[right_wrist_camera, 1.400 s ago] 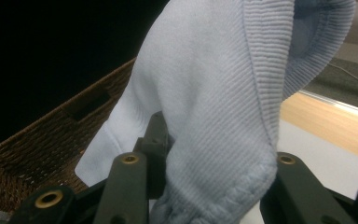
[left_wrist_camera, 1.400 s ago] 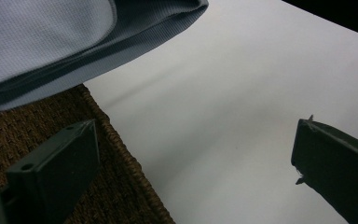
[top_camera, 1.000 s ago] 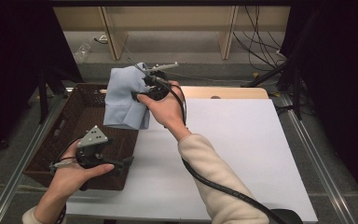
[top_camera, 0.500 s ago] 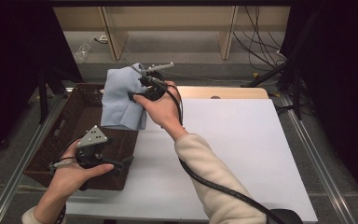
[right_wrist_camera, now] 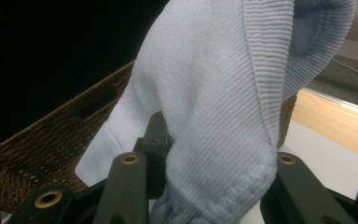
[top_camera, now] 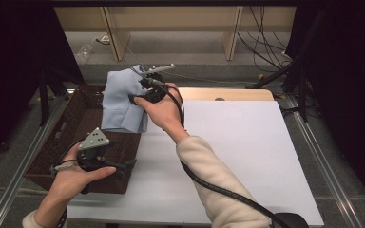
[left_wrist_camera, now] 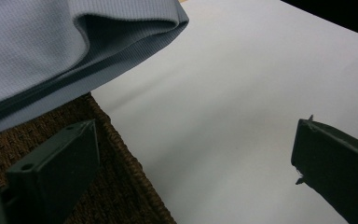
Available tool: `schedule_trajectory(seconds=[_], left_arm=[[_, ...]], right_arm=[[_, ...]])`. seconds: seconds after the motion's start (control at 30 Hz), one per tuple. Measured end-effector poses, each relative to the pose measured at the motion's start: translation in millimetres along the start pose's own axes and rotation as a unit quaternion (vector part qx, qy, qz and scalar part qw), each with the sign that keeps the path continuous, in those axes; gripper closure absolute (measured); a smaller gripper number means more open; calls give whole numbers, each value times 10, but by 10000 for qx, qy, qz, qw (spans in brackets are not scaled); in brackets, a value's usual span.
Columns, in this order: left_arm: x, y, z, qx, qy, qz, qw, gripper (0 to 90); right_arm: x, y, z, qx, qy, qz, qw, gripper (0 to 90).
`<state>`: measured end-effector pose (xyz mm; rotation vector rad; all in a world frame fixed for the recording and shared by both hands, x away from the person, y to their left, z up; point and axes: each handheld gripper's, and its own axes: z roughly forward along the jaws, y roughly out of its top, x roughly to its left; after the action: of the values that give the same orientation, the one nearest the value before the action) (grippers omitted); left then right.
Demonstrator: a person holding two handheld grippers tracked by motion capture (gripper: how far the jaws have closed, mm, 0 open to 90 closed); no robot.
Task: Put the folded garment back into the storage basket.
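Note:
A light blue knit garment (top_camera: pixel 121 102) hangs over the far right corner of a brown wicker basket (top_camera: pixel 59 142). My right gripper (top_camera: pixel 138 99) holds it up from the right, shut on a bunched fold. In the right gripper view the ribbed cloth (right_wrist_camera: pixel 214 93) fills the gap between the jaws of the right gripper (right_wrist_camera: pixel 209 186). My left gripper (top_camera: pixel 126 167) sits at the basket's near right corner, pointing right. In its own view the left gripper (left_wrist_camera: pixel 191 158) stands open with nothing between the jaws, and the garment's hem (left_wrist_camera: pixel 51 51) hangs above the basket rim (left_wrist_camera: pixel 116 186).
A white tabletop (top_camera: pixel 237 142) spreads to the right of the basket, with a wooden strip (top_camera: pixel 228 93) along its far edge. Metal rails (top_camera: pixel 318 152) flank the table. Cables (top_camera: pixel 266 52) lie on the floor beyond.
My right gripper has shifted slightly to the left with the garment in it. The left hand has stayed where it was.

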<state>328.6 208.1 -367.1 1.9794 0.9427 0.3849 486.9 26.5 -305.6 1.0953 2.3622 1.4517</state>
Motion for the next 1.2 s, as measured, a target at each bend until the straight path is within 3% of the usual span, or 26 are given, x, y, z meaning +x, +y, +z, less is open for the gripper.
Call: schedule_trajectory(seconds=[0.63, 1.2], left_arm=[[0, 2, -6, 4, -8, 13, 10000, 4], [2, 3, -9, 6, -17, 20, 10000, 3]], right_arm=[[43, 15, 81, 41, 32, -43, 10000, 638], [135, 55, 274, 179, 95, -80, 9998, 636]])
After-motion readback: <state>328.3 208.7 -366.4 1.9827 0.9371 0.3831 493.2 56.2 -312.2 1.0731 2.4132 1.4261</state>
